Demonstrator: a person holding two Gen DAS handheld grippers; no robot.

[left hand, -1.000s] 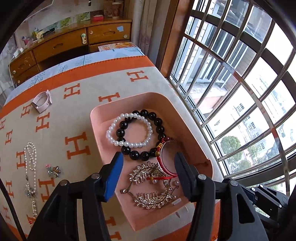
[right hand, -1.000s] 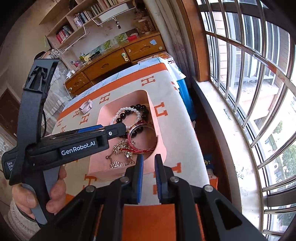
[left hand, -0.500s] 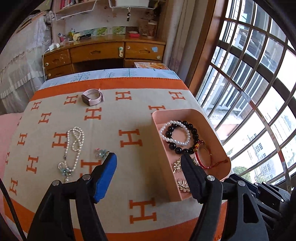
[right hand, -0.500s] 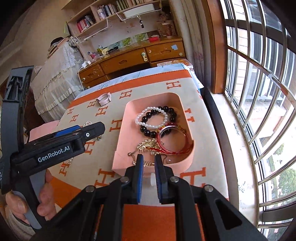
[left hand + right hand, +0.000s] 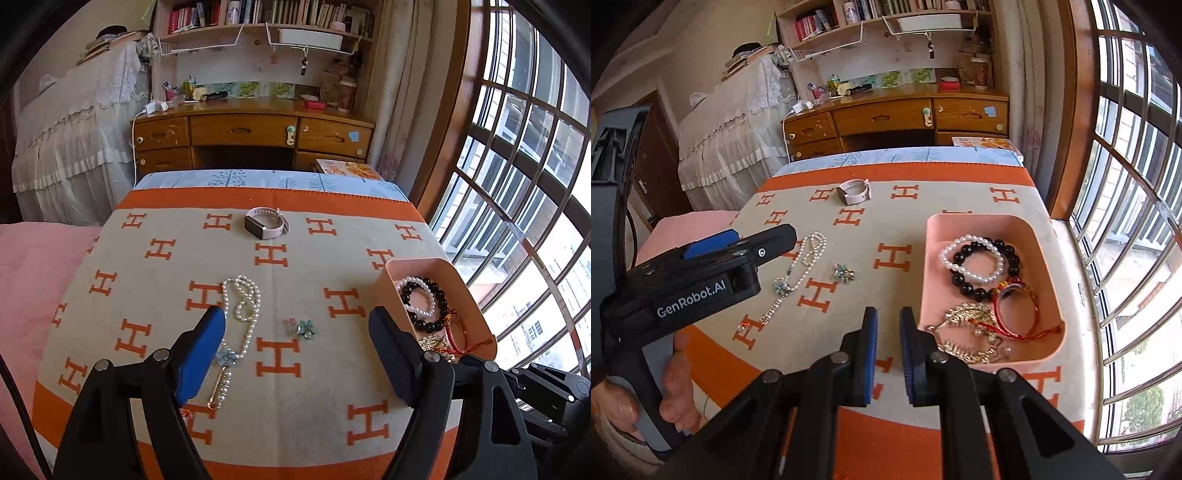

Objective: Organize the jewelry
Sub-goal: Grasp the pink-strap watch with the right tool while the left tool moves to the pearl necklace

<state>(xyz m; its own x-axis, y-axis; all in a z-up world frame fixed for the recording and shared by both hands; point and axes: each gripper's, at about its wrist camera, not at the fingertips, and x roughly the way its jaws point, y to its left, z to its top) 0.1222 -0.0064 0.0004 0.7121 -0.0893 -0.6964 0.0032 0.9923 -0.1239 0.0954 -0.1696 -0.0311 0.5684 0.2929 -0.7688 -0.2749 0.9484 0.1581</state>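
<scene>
Tray (image 5: 1049, 258) is sitting at the right edge of the table (image 5: 325, 398), near the window. It is already holding four pieces: a pearl bracelet (image 5: 971, 258) lying over a black bead bracelet (image 5: 1008, 254), a red cord bangle (image 5: 1015, 306), and a gold rhinestone piece (image 5: 967, 317) at the near end. By my reckoning that is roughly half the job.

Three items are lying loose on the H-patterned cloth. The pearl necklace (image 5: 242, 302) with its blue flower pendant (image 5: 225, 357) and a gold clip end is stretching toward the near edge, left of centre. A small pair of flower earrings (image 5: 300, 328) is resting just right of it, apart from the necklace. A pink watch (image 5: 266, 224) is sitting well away, toward the far end of the cloth.

Left tongs (image 5: 295, 347) are hanging wide open above the cloth, holding nothing; the blue pad is sitting close by the necklace, the dark finger close to the tray wall. The earrings are falling between the two fingers in view, so either piece looks like the likely next pick.

Right tongs (image 5: 888, 354) are hovering low at the near edge, jaws narrowed to a slim gap but gripping nothing, just left of the tray's near corner.
</scene>
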